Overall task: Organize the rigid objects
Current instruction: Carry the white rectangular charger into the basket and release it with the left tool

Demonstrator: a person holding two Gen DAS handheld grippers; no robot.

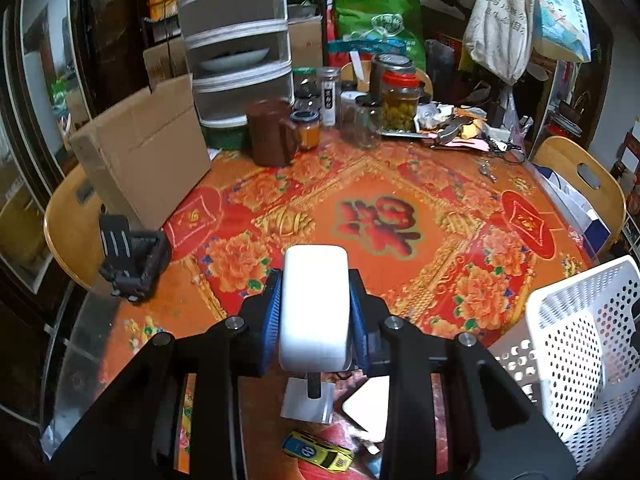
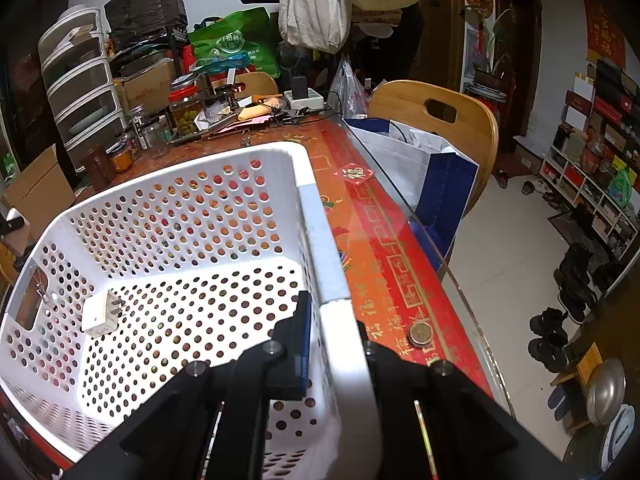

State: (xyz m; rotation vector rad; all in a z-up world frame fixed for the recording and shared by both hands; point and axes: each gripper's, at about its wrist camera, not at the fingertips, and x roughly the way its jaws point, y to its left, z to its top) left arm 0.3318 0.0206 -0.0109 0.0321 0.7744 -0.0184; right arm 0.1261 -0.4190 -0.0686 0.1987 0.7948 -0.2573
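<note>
My left gripper [image 1: 314, 312] is closed on a white block [image 1: 314, 304], its blue pads [image 1: 270, 320] pressed against both sides, and I hold it above the red patterned tablecloth [image 1: 400, 216], to the left of the white perforated basket [image 1: 576, 352]. Below the block, nearer me than the basket's left corner, lie a yellow toy car [image 1: 318, 450] and a flat white piece [image 1: 370, 406]. My right gripper [image 2: 334, 344] is clamped on the basket's right rim [image 2: 324, 240], one finger inside the wall and one outside. A white plug adapter [image 2: 100, 312] lies on the basket's floor near its left wall. A coin [image 2: 420, 333] sits on the cloth just right of the basket.
</note>
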